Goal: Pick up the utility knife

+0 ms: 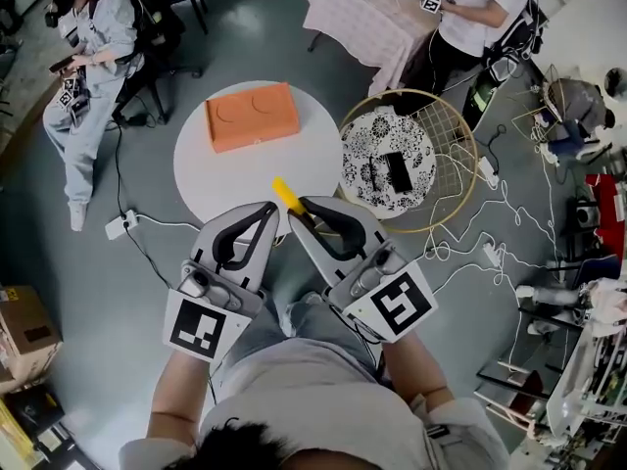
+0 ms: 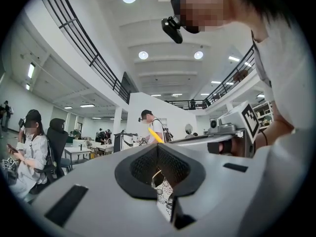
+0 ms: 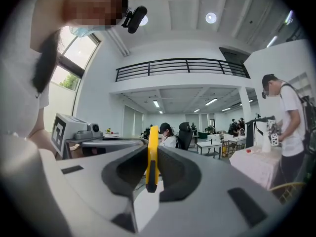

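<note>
The yellow utility knife (image 1: 286, 194) is off the table, clamped between the jaws of my right gripper (image 1: 300, 205), which is shut on it. In the right gripper view the knife (image 3: 152, 158) stands on edge between the closed jaws, its upper end poking past the tips. My left gripper (image 1: 271, 207) is held close beside the right one, shut with nothing in it. In the left gripper view its jaws (image 2: 158, 146) meet at the tips, and the knife's yellow end (image 2: 155, 135) shows just beyond them. Both grippers point upward, near my body.
Below the grippers stands a round white table (image 1: 230, 169) with an orange box (image 1: 251, 116) on its far side. To the right is a round wire rack (image 1: 456, 130) holding a patterned plate (image 1: 377, 140). Cables run over the floor; a seated person (image 1: 93, 47) is at far left.
</note>
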`<action>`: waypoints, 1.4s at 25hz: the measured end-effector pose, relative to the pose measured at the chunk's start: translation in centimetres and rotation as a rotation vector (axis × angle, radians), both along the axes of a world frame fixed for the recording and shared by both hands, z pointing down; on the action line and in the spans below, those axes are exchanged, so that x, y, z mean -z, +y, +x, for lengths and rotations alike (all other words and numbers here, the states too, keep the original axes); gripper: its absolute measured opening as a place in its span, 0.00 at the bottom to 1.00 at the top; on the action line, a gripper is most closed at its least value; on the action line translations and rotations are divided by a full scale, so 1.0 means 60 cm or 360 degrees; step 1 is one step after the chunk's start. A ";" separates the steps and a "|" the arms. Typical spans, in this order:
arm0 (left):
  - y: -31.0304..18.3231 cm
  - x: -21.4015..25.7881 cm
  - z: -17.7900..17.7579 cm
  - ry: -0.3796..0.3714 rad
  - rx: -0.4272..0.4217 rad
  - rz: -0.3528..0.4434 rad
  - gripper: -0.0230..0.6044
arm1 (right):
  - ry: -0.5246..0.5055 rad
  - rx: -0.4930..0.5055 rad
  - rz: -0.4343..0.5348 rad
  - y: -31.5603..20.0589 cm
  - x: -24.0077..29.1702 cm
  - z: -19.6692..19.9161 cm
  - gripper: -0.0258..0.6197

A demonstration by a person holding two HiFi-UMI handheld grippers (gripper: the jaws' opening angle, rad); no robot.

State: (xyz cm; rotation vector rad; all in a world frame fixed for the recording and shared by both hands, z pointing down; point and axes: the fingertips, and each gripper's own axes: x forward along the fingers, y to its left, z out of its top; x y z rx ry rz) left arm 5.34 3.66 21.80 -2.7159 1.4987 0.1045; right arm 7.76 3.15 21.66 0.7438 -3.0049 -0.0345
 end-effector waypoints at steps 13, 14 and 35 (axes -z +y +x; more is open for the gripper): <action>0.044 0.016 0.025 -0.0046 0.0112 0.0041 0.05 | -0.0052 0.0128 0.0096 0.040 0.032 0.024 0.14; 0.047 0.017 0.028 -0.0048 0.0118 0.0043 0.05 | -0.0053 0.0133 0.0100 0.043 0.032 0.027 0.14; 0.052 0.024 0.043 -0.0090 0.0155 0.0065 0.05 | -0.0073 0.0190 0.0147 0.050 0.040 0.035 0.14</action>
